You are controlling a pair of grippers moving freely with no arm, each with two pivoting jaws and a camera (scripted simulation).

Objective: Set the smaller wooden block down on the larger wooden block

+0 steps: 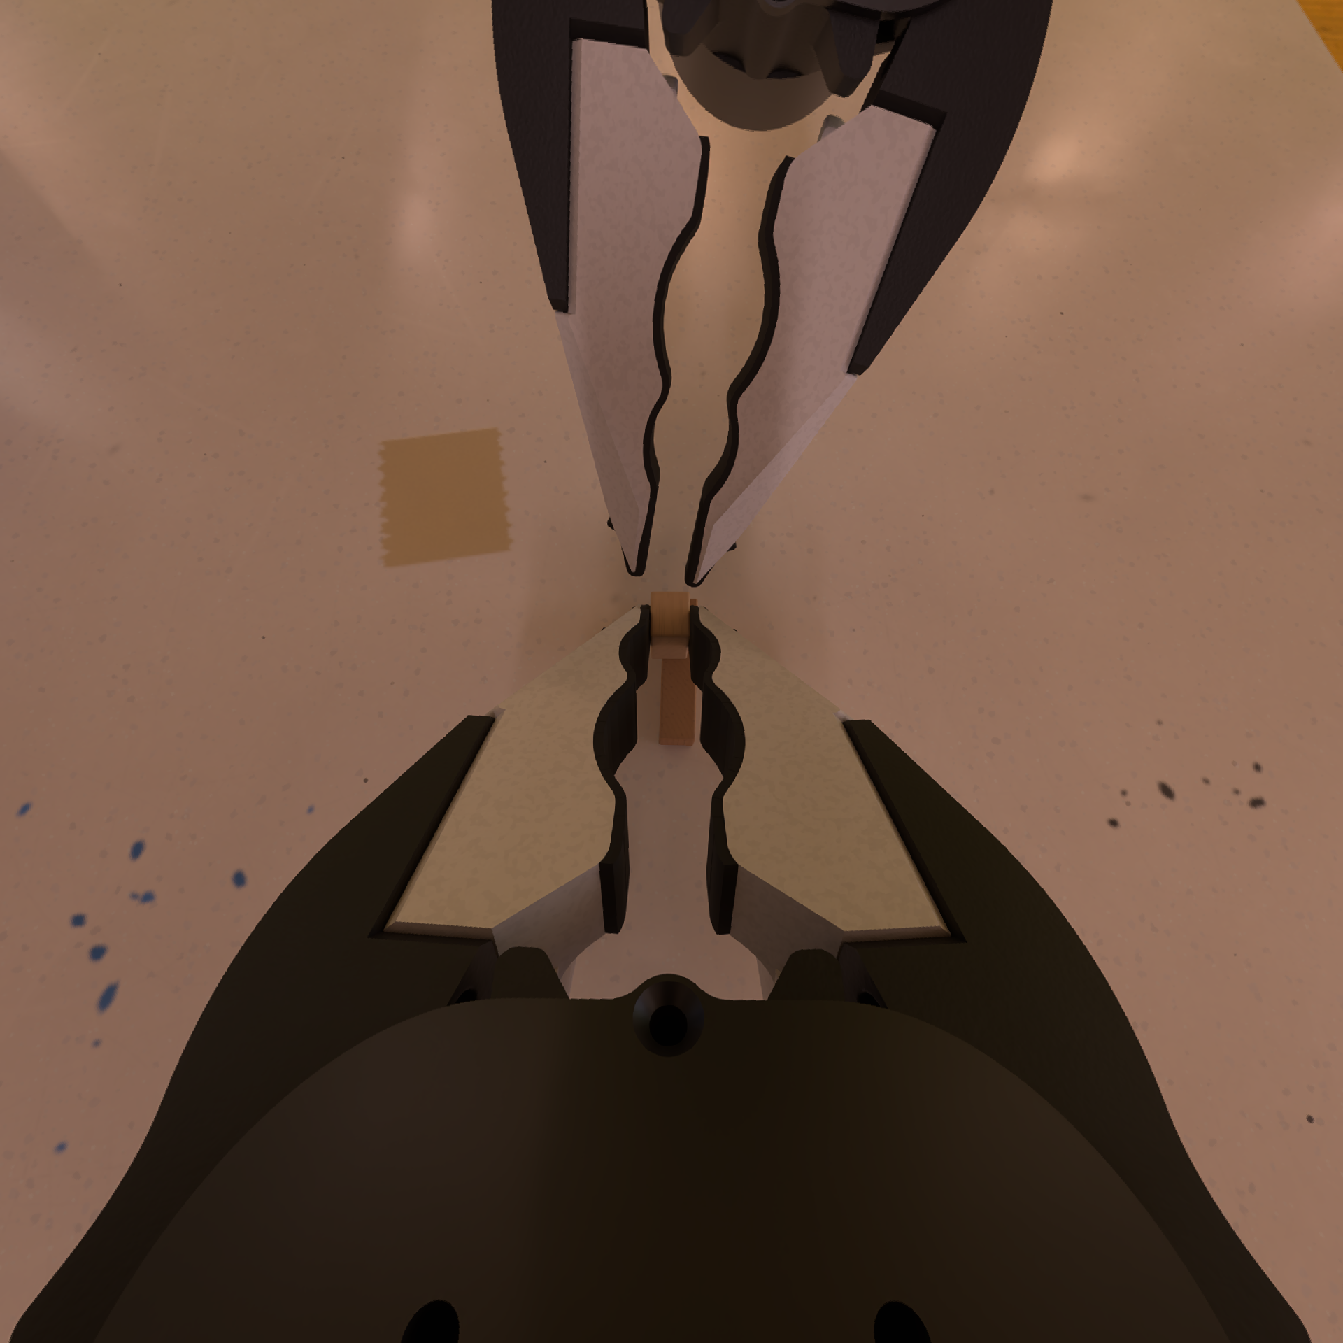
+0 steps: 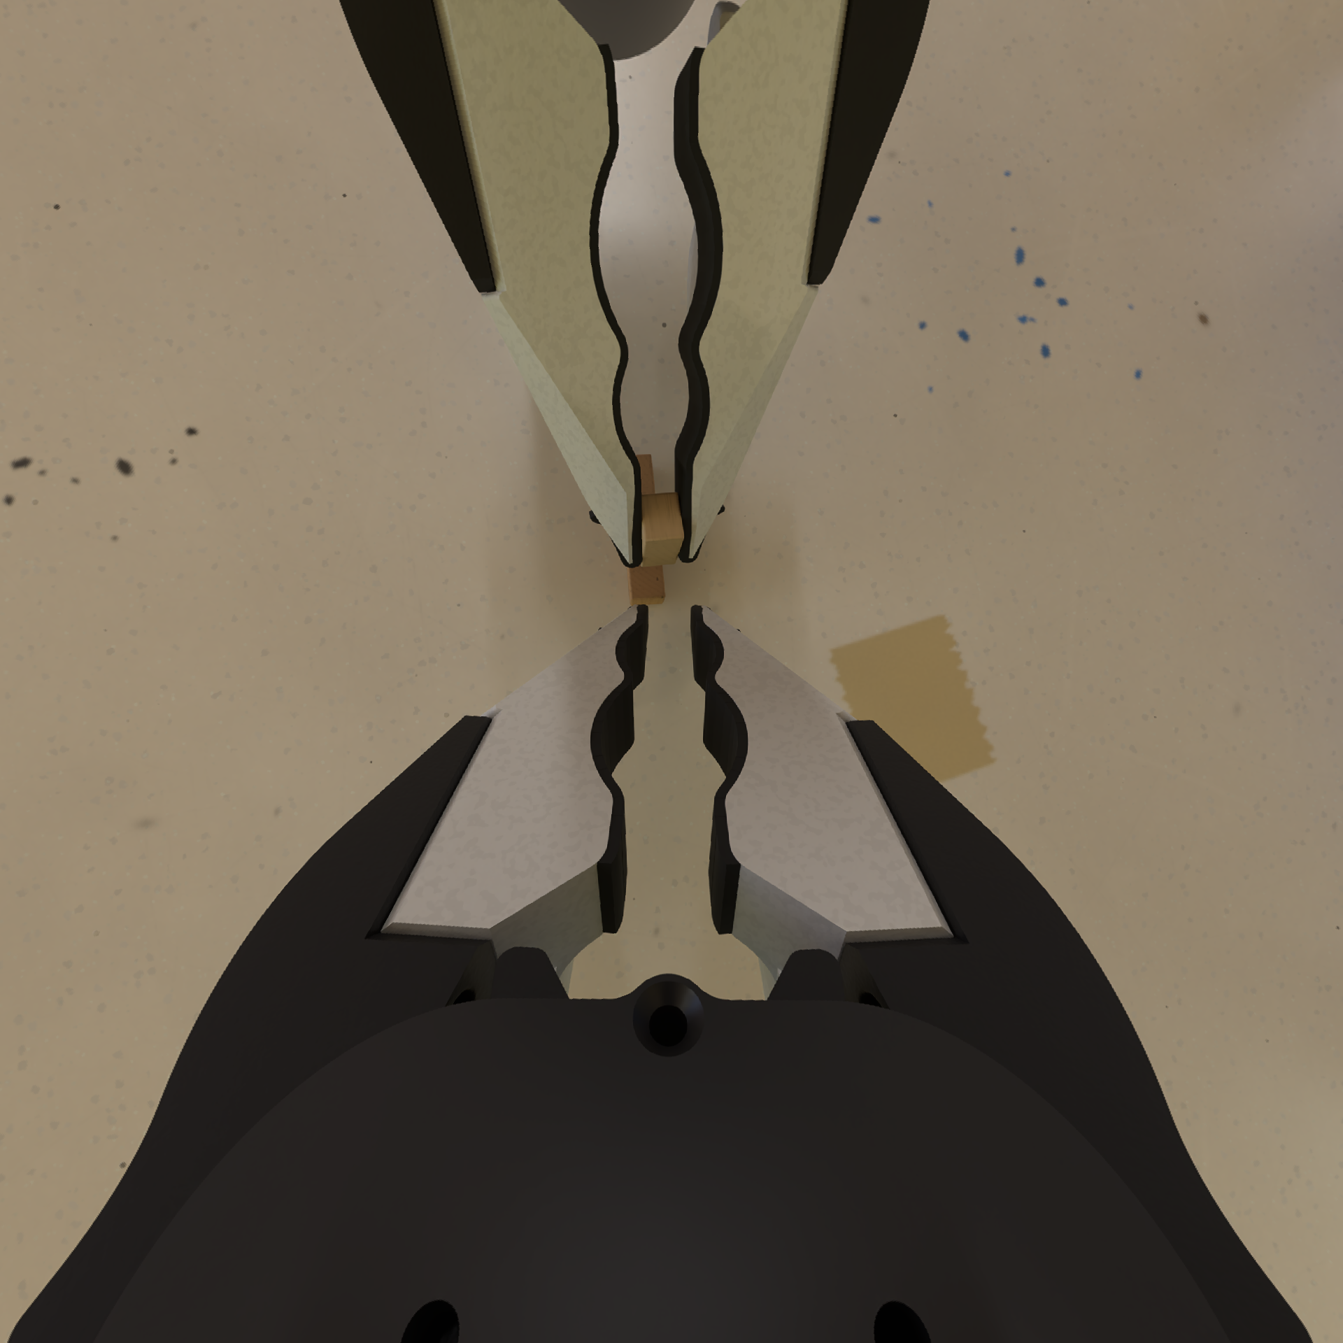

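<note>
The smaller wooden block, light and cube-like, sits between the tips of my left gripper, which is shut on it. It also shows in the right wrist view. The larger wooden block, darker and long, lies on the table directly under it and also shows in the right wrist view. I cannot tell whether the two blocks touch. My right gripper faces the left one tip to tip, just short of the blocks. Its jaws stand slightly apart and hold nothing.
A tan tape patch lies flat on the pale table beside the grippers, also in the right wrist view. Blue specks and black specks mark the surface. A wooden edge shows at the far corner.
</note>
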